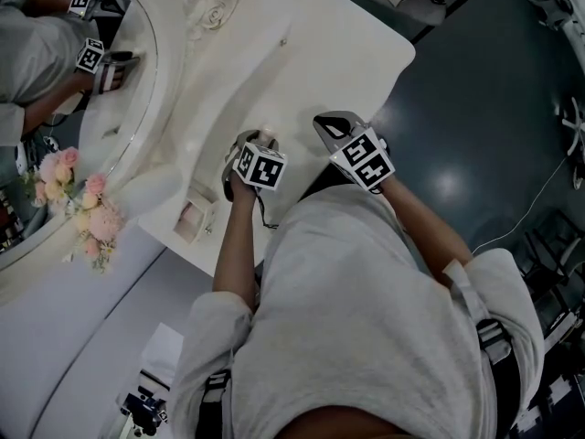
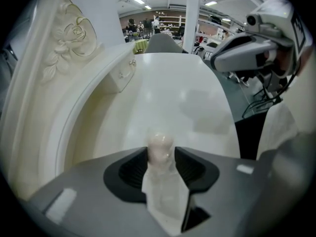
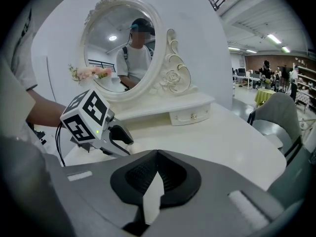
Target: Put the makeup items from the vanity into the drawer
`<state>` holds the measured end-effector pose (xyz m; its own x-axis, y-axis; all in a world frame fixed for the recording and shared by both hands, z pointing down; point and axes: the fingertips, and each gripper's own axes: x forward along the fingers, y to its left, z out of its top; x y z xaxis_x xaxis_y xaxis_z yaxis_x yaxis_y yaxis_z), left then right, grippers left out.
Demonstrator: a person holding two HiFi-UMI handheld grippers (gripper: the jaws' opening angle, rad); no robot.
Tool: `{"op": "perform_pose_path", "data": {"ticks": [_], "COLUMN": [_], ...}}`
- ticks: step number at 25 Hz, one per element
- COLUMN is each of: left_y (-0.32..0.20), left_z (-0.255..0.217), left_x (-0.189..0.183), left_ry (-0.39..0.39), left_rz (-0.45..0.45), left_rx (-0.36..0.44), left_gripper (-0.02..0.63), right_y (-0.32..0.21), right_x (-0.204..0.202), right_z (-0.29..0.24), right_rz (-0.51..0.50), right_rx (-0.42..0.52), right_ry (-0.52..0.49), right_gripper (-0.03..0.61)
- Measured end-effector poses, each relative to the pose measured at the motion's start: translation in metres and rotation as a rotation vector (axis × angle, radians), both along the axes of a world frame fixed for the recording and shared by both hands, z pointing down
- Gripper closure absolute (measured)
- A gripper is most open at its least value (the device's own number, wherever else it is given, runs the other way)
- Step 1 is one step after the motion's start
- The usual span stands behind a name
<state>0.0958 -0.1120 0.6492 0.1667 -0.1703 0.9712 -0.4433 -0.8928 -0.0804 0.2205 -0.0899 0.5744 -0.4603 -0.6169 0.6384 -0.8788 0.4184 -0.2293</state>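
Straddling pale round-topped item point(image 2: 160, 146) on vanity point(image 2: 187, 93): left claw point(image 2: 161, 158), jaws apart.

Pink flowers point(image 1: 99, 218) beside oval mirror point(image 3: 121, 48), grey chair point(image 3: 277, 115), dark floor point(image 1: 484, 90)

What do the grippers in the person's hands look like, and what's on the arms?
The left gripper and the right gripper are both grey, with black ribbed pads inside. Each carries a white cube printed with black square markers. A thin black cable hangs from the left one. The person wears a pale grey shirt with short, loose sleeves.
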Motion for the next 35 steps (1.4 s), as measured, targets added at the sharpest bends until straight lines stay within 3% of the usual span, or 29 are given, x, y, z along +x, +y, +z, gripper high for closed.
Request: {"op": "perform_pose_path", "data": {"ticks": [13, 23, 35], "left_y": [0.006, 0.01, 0.039], "left_z": [-0.024, -0.05, -0.065], "left_x": [-0.018, -0.047, -0.108], "left_ry": [0.064, 0.113, 0.129], "left_rz": [-0.145, -0.322, -0.528], "left_rx": [0.046, 0.155, 0.213], "left_gripper": [0.449, 0.451, 0.452], "right_y": [-0.001, -0.001, 0.011], "right_x": [-0.034, -0.077, -0.16], "right_z": [-0.01, -0.017, -0.03], "right_rz": [-0.12, -0.323, -0.582], "right_rx": [0.027, 0.053, 0.094], "right_ry": [-0.006, 0.008, -0.007], "right_gripper": [0.58, 0.58, 0.58]}}
